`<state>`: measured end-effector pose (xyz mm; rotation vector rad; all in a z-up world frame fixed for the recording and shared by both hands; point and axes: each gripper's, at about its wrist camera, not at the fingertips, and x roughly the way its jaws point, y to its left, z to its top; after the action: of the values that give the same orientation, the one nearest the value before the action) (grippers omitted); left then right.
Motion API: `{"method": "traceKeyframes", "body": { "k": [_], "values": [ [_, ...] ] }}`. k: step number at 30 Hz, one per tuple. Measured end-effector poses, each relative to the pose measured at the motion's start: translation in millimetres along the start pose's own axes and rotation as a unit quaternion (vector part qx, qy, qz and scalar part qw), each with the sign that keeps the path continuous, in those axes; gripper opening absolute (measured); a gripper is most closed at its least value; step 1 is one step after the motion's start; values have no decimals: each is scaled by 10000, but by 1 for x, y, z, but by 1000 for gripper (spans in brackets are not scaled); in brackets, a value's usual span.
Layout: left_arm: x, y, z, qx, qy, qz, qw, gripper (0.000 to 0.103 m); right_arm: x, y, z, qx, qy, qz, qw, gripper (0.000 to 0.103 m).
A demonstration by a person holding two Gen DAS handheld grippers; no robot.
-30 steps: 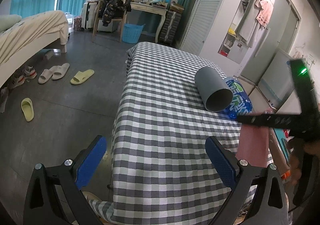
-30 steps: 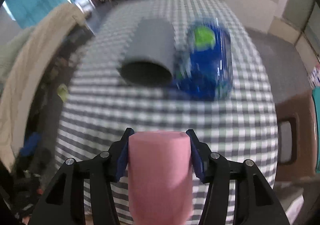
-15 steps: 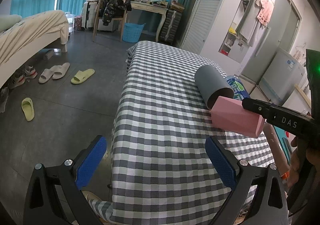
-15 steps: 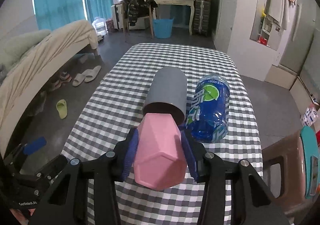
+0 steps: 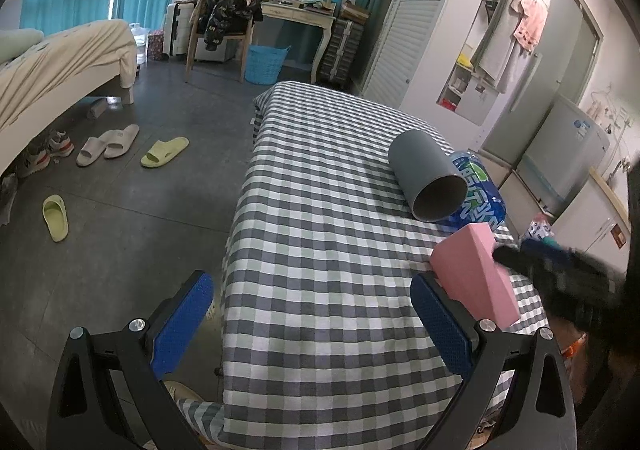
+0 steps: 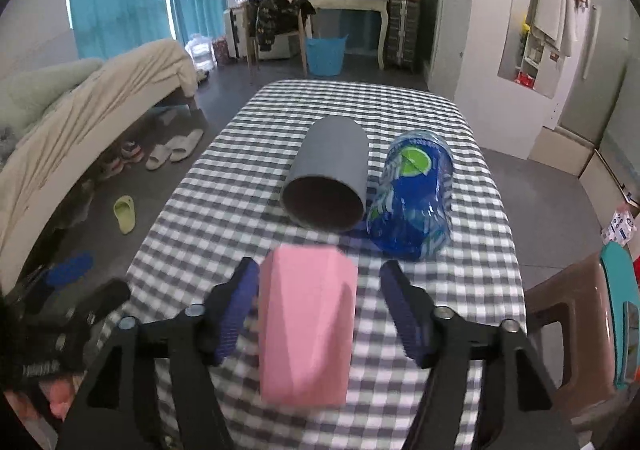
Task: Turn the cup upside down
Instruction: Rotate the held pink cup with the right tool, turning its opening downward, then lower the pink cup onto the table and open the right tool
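The pink cup (image 6: pixel 307 330) is sitting on the checked table (image 6: pixel 460 290) near its front edge, between the right gripper's (image 6: pixel 316 314) blue pads (image 6: pixel 400 314). The jaws are standing open around it: a clear gap is showing on the cup's right side, while the left pad is lying just beside its left face, and whether that pad is touching cannot be told. The cup's flat closed end is facing up, so it is standing mouth down. In the left wrist view the same pink cup (image 5: pixel 476 274) is showing at the right side of the table (image 5: pixel 320 250), with the blurred black right gripper (image 5: pixel 532 258) reaching in beside it.

The left gripper (image 5: pixel 312 318) is hovering at the near edge of the table with its jaws wide open and nothing between them.

Farther back on the table a grey cup (image 6: pixel 330 178) is lying on its side, its open mouth pointing toward the cameras. A blue bottle (image 6: pixel 414 202) with a green lime on its label is lying just beside it on the right, touching or nearly touching it. A brown stool (image 6: pixel 568 330) is standing off the table's right side.
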<state>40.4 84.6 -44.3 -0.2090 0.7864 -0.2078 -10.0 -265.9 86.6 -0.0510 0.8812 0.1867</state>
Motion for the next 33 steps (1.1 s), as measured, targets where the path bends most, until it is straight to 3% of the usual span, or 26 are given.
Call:
{"method": "traceKeyframes", "body": {
  "k": [7,9,17,33],
  "values": [
    [-2,-2,0,28,-4,34,10000,102,25,8,-40,-33,578,12,9983,66],
    [-2,-2,0,30,-4,63,10000,102,26,7,-41,19,560,21,9984,55],
    [0,-7,0,105,-32,103,9999,102,-2,10,-23,-245,102,-84,9996,54],
    [8,-13,-1,189,20,255,9995,102,3,17,4,-505,-23,-24,9987,54]
  ]
}}
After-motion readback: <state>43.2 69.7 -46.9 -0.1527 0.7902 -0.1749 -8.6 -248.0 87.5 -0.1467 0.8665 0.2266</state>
